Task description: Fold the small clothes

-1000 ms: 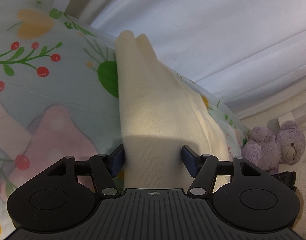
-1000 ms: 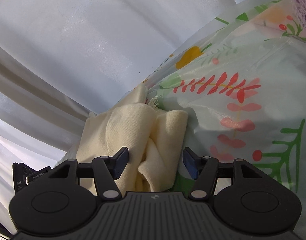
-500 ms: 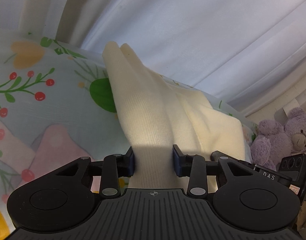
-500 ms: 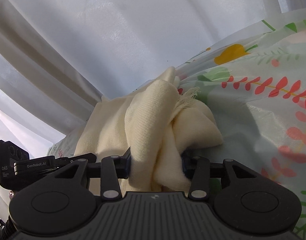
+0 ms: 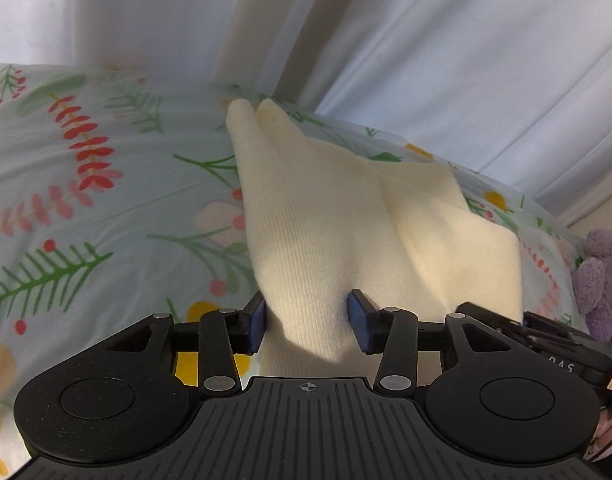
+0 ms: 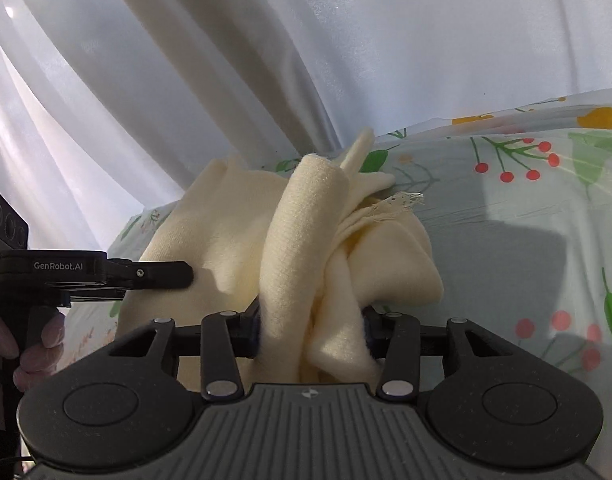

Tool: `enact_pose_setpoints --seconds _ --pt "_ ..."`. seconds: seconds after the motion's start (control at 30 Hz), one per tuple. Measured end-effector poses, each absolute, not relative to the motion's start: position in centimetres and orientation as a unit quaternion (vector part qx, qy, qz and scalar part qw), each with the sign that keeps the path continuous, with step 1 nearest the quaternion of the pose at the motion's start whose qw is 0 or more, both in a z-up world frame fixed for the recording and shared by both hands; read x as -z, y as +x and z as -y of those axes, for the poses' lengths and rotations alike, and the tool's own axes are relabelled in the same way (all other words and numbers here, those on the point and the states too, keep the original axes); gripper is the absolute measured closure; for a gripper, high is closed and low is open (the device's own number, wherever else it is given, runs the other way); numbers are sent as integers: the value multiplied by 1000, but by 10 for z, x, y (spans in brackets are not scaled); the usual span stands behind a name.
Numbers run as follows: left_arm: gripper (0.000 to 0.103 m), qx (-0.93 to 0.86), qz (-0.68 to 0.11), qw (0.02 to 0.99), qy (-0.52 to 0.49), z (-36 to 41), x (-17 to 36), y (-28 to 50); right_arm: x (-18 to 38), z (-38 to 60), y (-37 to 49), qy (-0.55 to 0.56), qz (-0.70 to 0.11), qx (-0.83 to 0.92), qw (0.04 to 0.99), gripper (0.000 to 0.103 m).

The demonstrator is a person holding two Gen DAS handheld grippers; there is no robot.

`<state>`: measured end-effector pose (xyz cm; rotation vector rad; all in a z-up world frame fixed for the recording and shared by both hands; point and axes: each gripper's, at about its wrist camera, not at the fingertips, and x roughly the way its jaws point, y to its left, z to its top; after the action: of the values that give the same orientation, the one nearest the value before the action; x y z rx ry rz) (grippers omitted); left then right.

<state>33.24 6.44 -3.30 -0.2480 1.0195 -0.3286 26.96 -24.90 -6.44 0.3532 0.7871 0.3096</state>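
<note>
On the flowered bedsheet [image 5: 86, 208], in front of the white curtain [image 5: 446, 60], the cream cloth [image 5: 326, 220] lies half-lifted, its far tip resting on the sheet and its near end raised between both tools. The right gripper [image 6: 311, 330] pinches a thick bunch, though its jaws have just eased wider, so that wad could slide out and undo the fold. The left gripper [image 5: 304, 322] has also just been opening, and its pads [image 5: 257, 322] look barely touching the cloth, which could drop if it lifts.

Left gripper [image 5: 308, 322] jaws just reopened partway, right gripper [image 6: 312, 330] likewise, hand [image 6: 34, 346] gripping the left handle
</note>
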Motion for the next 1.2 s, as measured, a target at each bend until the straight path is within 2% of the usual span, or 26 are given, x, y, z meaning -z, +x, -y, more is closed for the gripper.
enact_pose_setpoints --seconds 0.03,0.17,0.27,0.33,0.4,0.47,0.57,0.63,0.7,0.83,1.0,1.2 --pt "54 153 -476 857 -126 -73 32 329 60 250 269 152 -382 -126 903 44" --pt "51 104 -423 892 -121 -88 15 324 36 261 254 109 -346 -32 931 40" --pt "48 74 -402 903 -134 -81 9 334 25 246 265 79 -320 -58 942 53" --pt "48 54 -404 902 -143 -73 12 344 21 217 280 55 -321 -105 940 72" --pt "48 25 -402 906 -132 -64 16 351 21 189 291 32 -313 -144 938 79" --pt "48 2 -398 909 -122 -56 21 355 25 158 304 -5 -313 -165 935 79" --pt "47 1 -403 907 -121 -47 25 364 51 142 331 -49 -332 -137 932 80" --pt "47 12 -400 910 -109 -37 25 366 63 152 329 -58 -313 -95 943 83" --pt "41 21 -392 915 -92 -25 27 370 67 173 324 -11 -302 -79 950 84" --pt "38 20 -400 914 -63 -2 41 382 70 183 322 35 -296 -55 953 84" --pt "21 1 -398 916 -48 4 62 384 74 201 323 91 -295 -47 950 84" --pt "20 -5 -407 910 -79 -7 65 386 74 198 323 84 -293 -45 951 84"
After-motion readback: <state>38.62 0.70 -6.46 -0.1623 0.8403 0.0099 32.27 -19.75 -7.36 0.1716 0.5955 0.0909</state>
